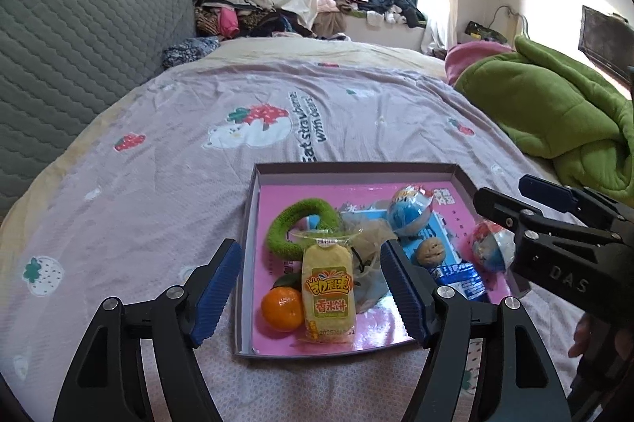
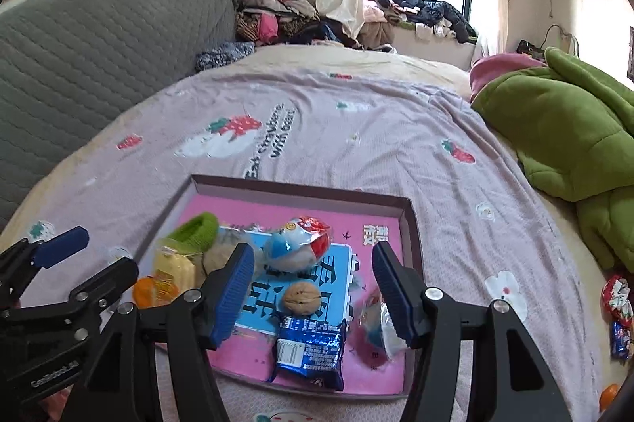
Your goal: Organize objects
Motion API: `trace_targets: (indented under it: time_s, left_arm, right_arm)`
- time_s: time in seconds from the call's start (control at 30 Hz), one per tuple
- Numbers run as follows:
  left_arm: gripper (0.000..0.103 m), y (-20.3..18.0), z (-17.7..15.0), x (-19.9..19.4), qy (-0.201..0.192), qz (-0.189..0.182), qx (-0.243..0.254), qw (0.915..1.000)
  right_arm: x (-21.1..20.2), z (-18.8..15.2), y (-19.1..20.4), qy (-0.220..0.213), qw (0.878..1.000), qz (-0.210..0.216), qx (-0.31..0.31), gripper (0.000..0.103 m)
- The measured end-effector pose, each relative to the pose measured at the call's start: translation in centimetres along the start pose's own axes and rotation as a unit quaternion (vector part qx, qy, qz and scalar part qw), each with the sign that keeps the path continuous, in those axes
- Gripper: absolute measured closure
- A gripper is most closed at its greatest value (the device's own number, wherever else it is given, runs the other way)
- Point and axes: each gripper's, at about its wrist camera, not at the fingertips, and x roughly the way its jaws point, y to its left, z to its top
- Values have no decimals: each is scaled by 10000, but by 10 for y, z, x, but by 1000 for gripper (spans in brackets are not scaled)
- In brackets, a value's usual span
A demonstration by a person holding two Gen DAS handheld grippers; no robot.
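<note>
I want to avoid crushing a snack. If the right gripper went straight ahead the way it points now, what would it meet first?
Probably the walnut, which sits centred between the open right gripper fingers, on the pink tray. The blue snack packet lies nearer and lower, so depth is uncertain.

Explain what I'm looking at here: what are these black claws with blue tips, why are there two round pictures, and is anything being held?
The claws are two hand-held grippers, one in each of a person's hands. Each carries a fisheye camera that looks along its own fingers, which gives the two round pictures. One shows the left gripper, the other the right gripper. Both are open and hold nothing. Below them a shallow tray lies on a bed with a strawberry-print sheet. In the tray are a green ring, a tangerine, a yellow rice cracker pack, a walnut, a blue snack packet and two wrapped ball-shaped items.
</note>
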Motion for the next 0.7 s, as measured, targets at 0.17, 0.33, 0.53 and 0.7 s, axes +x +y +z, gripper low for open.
trace_targets:
  time_s: [0.17, 0.33, 0.53, 0.7]
  left_arm:
    - [29, -4, 6, -25, -142, 50, 30, 9999]
    - [29, -8, 10, -57, -300, 155, 44, 9994]
    - [29, -11, 9, -91, -408, 170, 55, 9990]
    - [29, -14, 1, -114, -471, 194, 119, 9986]
  right_arm:
    - [-33, 2, 4, -293, 9994, 187, 55, 41]
    - [-65, -1, 8, -549, 9981, 247, 84, 41]
    - [-95, -8, 8, -687, 9974, 206, 101, 40]
    - [-117, -15, 9, -740, 9970, 219, 81, 40]
